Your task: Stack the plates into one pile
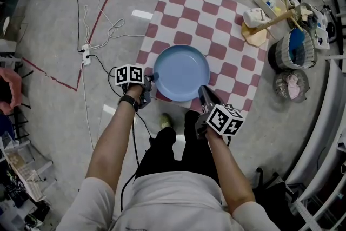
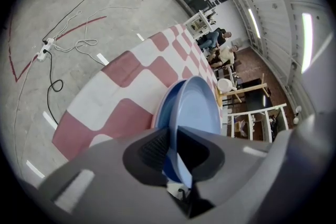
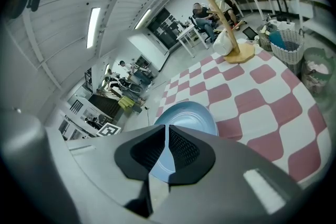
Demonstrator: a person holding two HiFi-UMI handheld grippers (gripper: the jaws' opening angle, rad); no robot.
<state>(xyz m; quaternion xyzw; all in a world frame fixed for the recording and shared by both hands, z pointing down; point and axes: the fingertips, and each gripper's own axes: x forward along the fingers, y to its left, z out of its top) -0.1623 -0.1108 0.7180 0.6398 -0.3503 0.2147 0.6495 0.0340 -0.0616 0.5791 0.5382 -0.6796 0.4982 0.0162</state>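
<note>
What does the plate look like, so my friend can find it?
Look for the red-and-white checked cloth. At its near edge, the left gripper and right gripper pinch the plate. It's the only round, blue thing on it.

readable text: none | brands: none | numbers: none | signs: none

This is a big work hall, like a lab. Around the red and white checked cloth [image 1: 216,35] the floor [image 1: 48,24] is bare and gray. Left of the cloth lie white cables [image 1: 108,31], a power strip [image 1: 85,54] and a red tape line [image 1: 104,8]. Far behind the cloth, people sit at desks [image 3: 202,16] under long ceiling lights [image 3: 94,21].
</note>
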